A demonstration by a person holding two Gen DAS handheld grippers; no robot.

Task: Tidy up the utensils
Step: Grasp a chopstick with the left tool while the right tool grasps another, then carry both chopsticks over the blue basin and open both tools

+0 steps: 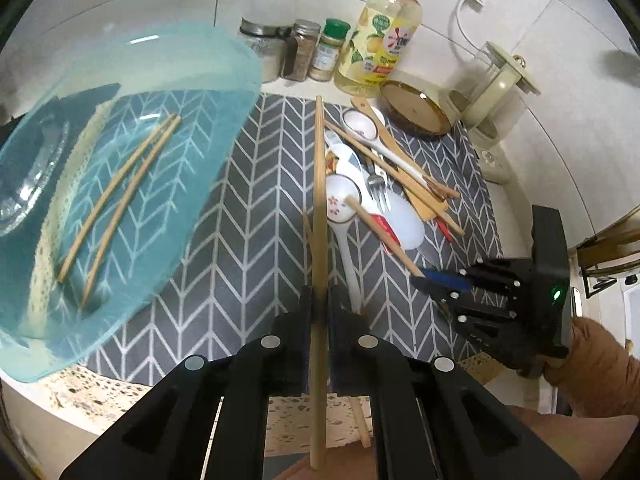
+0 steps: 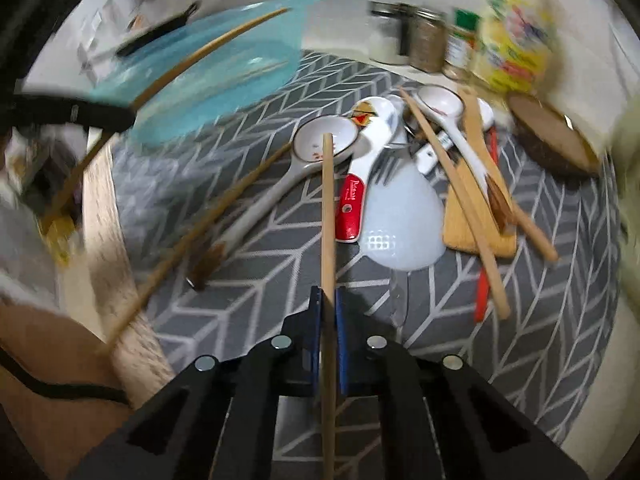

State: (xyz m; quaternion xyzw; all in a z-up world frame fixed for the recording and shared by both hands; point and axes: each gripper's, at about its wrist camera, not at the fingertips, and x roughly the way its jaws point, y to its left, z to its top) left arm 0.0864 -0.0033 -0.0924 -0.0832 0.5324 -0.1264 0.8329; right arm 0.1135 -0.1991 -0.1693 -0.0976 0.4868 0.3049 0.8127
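My left gripper (image 1: 318, 300) is shut on a long wooden chopstick (image 1: 319, 184), held lifted over the grey chevron mat (image 1: 248, 220). The left gripper (image 2: 120, 114) also shows at the left of the right wrist view. My right gripper (image 2: 328, 298) is shut on a second chopstick (image 2: 327, 216), whose tip lies across a white ceramic spoon (image 2: 308, 140). The right gripper (image 1: 426, 278) shows beside the utensil pile (image 1: 380, 184) in the left wrist view. That pile holds spoons, a fork, a wooden spatula (image 2: 468, 224) and a white rice paddle (image 2: 400, 216). A teal bin (image 1: 192, 64) at the left holds two chopsticks (image 1: 116, 200).
Against the tiled back wall stand spice jars (image 1: 304, 52), a dish soap bottle (image 1: 380, 48), a round wooden dish (image 1: 416, 114) and a glass press pot (image 1: 492, 88). A glass dish (image 1: 28, 188) sits behind the bin. Loose chopsticks (image 2: 224, 208) lie on the mat's left side.
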